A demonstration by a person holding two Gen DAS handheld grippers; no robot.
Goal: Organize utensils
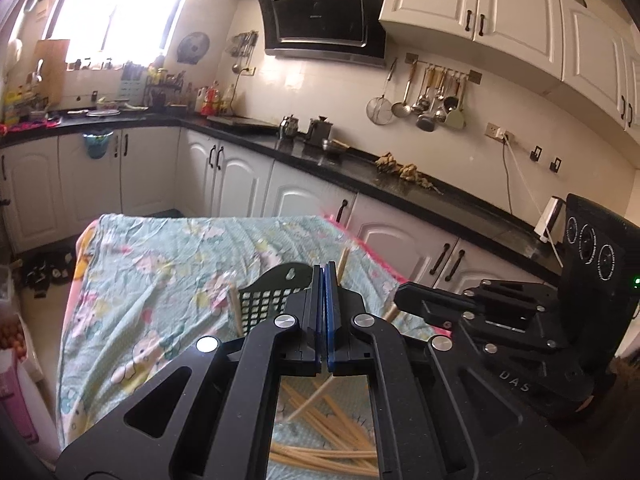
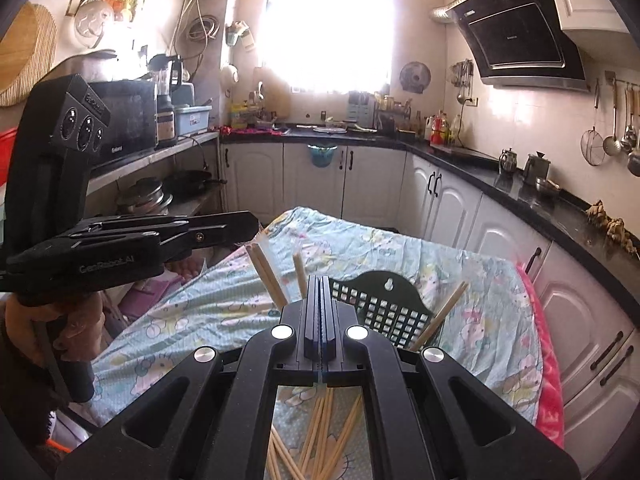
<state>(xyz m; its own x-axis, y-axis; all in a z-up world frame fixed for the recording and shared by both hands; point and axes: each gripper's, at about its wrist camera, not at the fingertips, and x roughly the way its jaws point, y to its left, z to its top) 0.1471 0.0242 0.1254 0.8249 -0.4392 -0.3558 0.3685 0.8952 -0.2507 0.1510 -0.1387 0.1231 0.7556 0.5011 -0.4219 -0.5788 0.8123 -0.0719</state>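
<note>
A black perforated chopstick holder stands on the floral cloth of the table, with a few wooden chopsticks leaning out of it. Several loose chopsticks lie in a heap on the cloth below both grippers, seen through the frame openings. My left gripper is shut and empty, raised above the table just in front of the holder. My right gripper is also shut with nothing between its pads. The right gripper's body appears in the left wrist view and the left one's in the right wrist view.
Black countertop over white cabinets runs around the room. Ladles and a strainer hang on a wall rail. A range hood is on the wall. A shelf with a microwave stands at the left. A person's hand grips the left handle.
</note>
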